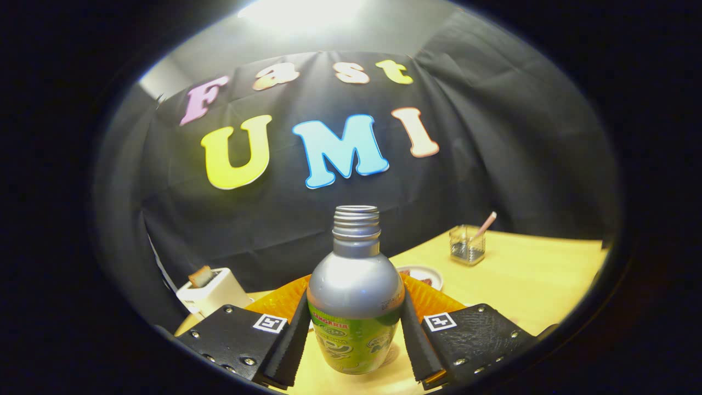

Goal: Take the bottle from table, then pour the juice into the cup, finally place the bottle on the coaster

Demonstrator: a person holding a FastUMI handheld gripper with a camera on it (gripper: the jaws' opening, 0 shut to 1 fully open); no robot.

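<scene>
Clamping the bottle (355,296) on both sides, the gripper (355,340) holds it above the table (526,285).

bottle (355,296), green label, red word "SANGARIA", smaller print below unreadable

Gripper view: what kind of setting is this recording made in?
Probably a staged recording booth with a kitchen-style tabletop: black cloth wall, yellow table holding a white toaster and a small plate. The gripper is shut on an uncapped metal bottle.
</scene>
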